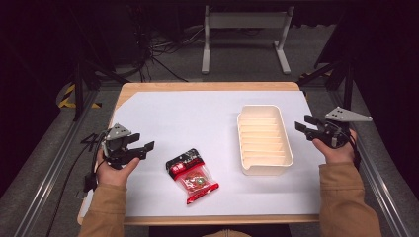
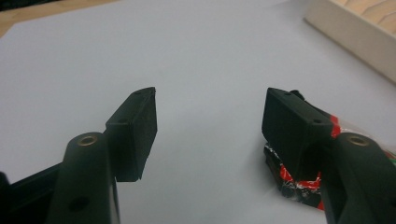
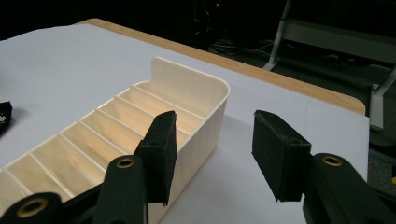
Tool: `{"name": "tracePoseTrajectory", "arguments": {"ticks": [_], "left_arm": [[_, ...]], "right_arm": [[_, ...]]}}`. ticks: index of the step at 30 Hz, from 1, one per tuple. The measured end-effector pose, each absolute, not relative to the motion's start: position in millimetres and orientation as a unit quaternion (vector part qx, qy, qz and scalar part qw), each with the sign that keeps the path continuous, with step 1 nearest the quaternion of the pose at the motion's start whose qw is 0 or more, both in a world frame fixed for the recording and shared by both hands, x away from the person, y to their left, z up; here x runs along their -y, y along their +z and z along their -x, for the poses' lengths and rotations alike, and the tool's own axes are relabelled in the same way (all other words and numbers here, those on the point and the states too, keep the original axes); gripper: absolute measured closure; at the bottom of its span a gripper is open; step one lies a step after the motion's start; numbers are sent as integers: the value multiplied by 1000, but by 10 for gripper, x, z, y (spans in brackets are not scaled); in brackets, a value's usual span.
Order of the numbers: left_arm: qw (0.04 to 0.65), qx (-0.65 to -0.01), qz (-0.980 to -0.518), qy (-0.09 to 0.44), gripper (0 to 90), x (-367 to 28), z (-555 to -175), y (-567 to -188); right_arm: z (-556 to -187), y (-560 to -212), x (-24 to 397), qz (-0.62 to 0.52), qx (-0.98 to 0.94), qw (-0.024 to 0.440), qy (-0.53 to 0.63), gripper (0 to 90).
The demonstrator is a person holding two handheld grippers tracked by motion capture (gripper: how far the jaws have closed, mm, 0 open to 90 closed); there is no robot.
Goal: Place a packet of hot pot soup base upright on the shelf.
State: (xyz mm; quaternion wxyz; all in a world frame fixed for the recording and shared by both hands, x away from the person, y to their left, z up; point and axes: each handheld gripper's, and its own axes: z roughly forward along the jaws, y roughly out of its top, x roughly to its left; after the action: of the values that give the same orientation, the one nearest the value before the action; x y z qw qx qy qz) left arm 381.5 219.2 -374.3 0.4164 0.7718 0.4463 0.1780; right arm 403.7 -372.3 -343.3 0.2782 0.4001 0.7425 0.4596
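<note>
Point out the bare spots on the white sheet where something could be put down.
The widest bare patch runs from the sheet's far-left corner down to the snack packet and across to the slotted tray. A narrower lane lies between packet and tray. It is tighter beside the left claw and between the tray and the right claw.

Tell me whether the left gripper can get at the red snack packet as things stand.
Probably yes. The left gripper is open just left of the red snack packet, which lies flat on the white sheet with nothing between them.

Glossy packet [image 1: 191, 175], seemingly matt-plastic tray [image 1: 264, 168]
</note>
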Motion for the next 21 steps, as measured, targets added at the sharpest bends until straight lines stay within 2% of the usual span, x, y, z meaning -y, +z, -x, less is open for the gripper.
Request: {"name": "tracePoseTrajectory", "arguments": {"ticks": [16, 21], "left_arm": [[426, -407, -799, 121, 311, -1958, -3791, -3647], [404, -396, -816, 116, 303, -1810, -3782, -3645]], "right_arm": [[-4030, -3431, 3775, -409, -738, 280, 458, 485], [-4024, -3447, 3767, -407, -743, 279, 453, 482]]}}
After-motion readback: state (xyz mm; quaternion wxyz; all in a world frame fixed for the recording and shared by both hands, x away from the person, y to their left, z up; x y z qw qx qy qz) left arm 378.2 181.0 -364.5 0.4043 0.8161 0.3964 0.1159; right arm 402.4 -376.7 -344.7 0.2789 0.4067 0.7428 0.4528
